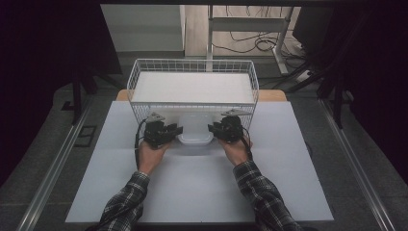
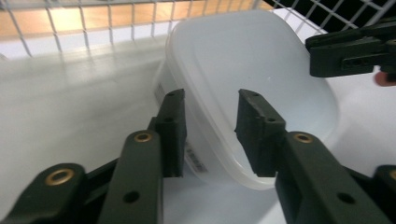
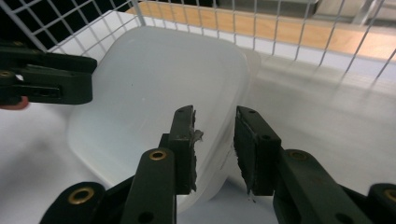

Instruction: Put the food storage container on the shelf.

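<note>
A white, lidded plastic box (image 1: 195,129) lies on the white table sheet, right against the front wall of a wire basket (image 1: 139,72). My left gripper (image 1: 179,130) is at the box's left end and my right gripper (image 1: 211,128) at its right end. In the left gripper view the left gripper (image 2: 210,112) straddles the rim of the box (image 2: 252,60), with a gap on both sides. In the right gripper view the right gripper (image 3: 212,126) straddles the other edge of the box (image 3: 154,88), its pads likewise apart from it. Both are open.
The wire basket has a white flat floor and stands at the back of the sheet (image 1: 202,187), on a wooden tabletop (image 1: 272,95). Its mesh (image 2: 93,18) rises just behind the box. Metal rails run along both sides of the table.
</note>
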Demonstrator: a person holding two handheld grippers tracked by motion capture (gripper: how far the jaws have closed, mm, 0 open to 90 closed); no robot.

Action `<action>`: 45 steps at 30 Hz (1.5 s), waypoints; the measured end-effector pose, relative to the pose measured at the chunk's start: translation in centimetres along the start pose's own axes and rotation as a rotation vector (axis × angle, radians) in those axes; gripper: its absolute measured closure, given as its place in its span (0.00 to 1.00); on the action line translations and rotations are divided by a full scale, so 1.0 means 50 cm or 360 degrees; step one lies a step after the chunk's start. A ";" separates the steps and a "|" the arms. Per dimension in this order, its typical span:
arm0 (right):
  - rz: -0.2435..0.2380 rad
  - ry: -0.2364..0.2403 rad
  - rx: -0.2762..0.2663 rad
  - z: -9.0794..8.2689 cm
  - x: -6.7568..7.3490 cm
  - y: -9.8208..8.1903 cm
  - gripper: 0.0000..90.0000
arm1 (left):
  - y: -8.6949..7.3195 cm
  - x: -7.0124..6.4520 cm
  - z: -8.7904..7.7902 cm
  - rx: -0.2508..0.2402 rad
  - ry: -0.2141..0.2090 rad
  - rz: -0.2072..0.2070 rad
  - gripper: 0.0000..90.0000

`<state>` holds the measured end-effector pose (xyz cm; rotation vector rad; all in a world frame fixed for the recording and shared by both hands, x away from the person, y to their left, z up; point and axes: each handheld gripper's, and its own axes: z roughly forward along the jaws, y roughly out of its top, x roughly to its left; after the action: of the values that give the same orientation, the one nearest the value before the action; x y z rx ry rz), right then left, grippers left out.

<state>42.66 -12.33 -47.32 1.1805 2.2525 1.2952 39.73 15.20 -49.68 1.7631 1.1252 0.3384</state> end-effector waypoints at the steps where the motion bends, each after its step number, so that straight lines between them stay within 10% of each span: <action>1: -0.0016 -0.0018 -0.0005 0.002 0.001 0.003 0.75 | 0.003 0.001 0.002 -0.0003 0.0014 0.0016 0.68; 7: -0.0043 -0.0063 0.0018 0.013 -0.001 0.024 0.81 | 0.025 -0.013 0.013 -0.0017 0.0171 0.0154 0.60; 22: -0.0181 0.0161 -0.0012 -0.055 0.039 -0.007 0.99 | -0.040 -0.057 -0.074 -0.0079 -0.0069 0.0126 0.25; 45: -0.0225 0.0236 0.0100 0.009 0.088 -0.068 0.99 | -0.191 -0.119 -0.195 -0.0042 0.0004 0.0290 0.02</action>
<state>38.43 -9.56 -49.73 0.9529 2.4494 1.3044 25.03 16.92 -51.50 1.8468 0.9595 0.4634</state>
